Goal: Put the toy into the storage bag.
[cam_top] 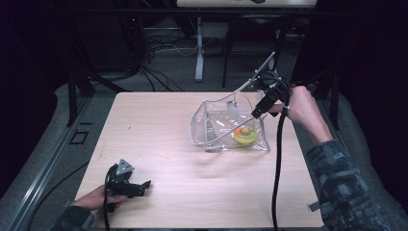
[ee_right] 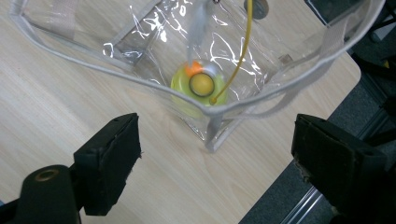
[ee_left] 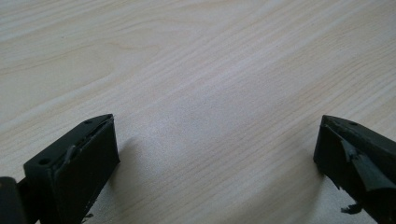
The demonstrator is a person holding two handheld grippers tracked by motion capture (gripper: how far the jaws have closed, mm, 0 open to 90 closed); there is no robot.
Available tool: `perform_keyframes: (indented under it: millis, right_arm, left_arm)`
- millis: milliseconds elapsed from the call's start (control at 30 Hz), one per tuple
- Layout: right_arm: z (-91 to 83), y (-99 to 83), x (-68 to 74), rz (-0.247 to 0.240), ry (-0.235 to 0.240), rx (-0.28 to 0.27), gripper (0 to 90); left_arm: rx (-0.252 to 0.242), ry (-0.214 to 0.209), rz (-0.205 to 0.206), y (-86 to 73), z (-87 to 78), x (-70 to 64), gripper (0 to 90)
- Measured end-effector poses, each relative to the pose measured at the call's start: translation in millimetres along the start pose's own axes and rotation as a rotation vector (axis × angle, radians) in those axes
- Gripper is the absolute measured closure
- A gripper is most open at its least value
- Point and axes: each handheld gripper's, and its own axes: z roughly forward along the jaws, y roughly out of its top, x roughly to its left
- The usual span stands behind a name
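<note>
A clear plastic bag [cam_top: 226, 126] (mouth open) lies on the table's right side, holding what seems a yellow-green toy [ee_right: 200, 86].

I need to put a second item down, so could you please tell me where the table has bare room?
The table is bare across its left half and along the near edge, between the left gripper and the clear bag. It is crowded far right, where the right gripper hangs over the bag.

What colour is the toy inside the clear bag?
Yellow toy with an orange bit; clearest in the right gripper view.
</note>
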Motion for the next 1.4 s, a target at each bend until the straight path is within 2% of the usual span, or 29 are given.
perform_keyframes:
  millis: [100, 167, 433, 467, 533, 600, 767, 867, 900, 933, 1000, 1167, 1267, 1367, 1400]
  right_arm:
    - [0.8, -9.9, -1.5, 0.009, -0.011, -0.006, 11.4]
    - [3.8, -20.7, -2.6, 0.024, -0.01, -0.005, 5.3]
    - [13.8, -49.0, -3.9, 0.057, -0.001, 0.006, 4.5]
    - [19.0, -59.1, -4.4, 0.068, 0.003, 0.008, 4.2]
    - [20.3, -62.0, -4.8, 0.07, 0.008, 0.018, 4.1]
    - [29.8, -74.8, -5.3, 0.091, 0.019, 0.023, 3.6]
    - [45.1, -91.6, -5.5, 0.124, 0.033, 0.021, 3.6]
    - [64.8, -107.3, -3.6, 0.155, 0.065, 0.034, 3.4]
    - [64.8, -107.3, -3.6, 0.155, 0.065, 0.034, 3.4]
    - [74.9, -114.9, -1.7, 0.167, 0.073, 0.04, 3.4]
    - [77.5, -116.9, -1.8, 0.163, 0.073, 0.056, 3.8]
    - [99.0, -131.3, 5.1, 0.168, 0.086, 0.088, 3.5]
    - [112.3, -140.3, 8.5, 0.189, 0.101, 0.098, 3.1]
    - [113.9, -141.4, 8.7, 0.186, 0.101, 0.109, 2.9]
    - [118.8, -144.8, 8.2, 0.173, 0.106, 0.134, 2.8]
  left_arm:
    - [0.0, 0.0, 0.0, 0.0, 0.0, 0.0, 0.0]
    - [0.0, 0.0, 0.0, 0.0, 0.0, 0.0, 0.0]
    - [-0.005, 0.002, -0.001, -0.2, 0.3, -0.2, 0.0]
    - [-0.007, 0.003, -0.002, -0.3, 0.6, -0.3, 0.0]
    - [-0.008, 0.003, -0.001, -0.3, 0.7, -0.3, 0.0]
    - [-0.009, 0.003, -0.004, -0.4, 0.7, -0.4, 0.0]
    - [-0.008, 0.004, -0.001, -0.3, 0.6, -0.2, 0.0]
    - [-0.008, 0.004, 0.001, -0.3, 0.6, -0.1, 0.0]
    - [-0.008, 0.003, -0.001, -0.3, 0.7, -0.2, 0.0]
    - [-0.008, 0.004, -0.001, -0.3, 0.7, -0.2, 0.0]
    - [-0.008, 0.004, -0.001, -0.3, 0.6, -0.2, 0.0]
    - [-0.007, 0.003, -0.001, -0.3, 0.6, -0.2, 0.0]
    - [-0.008, 0.004, -0.001, -0.3, 0.7, -0.2, 0.0]
    - [-0.008, 0.005, -0.001, -0.3, 0.7, -0.3, 0.0]
    - [-0.008, 0.004, -0.001, -0.3, 0.7, -0.3, 0.0]
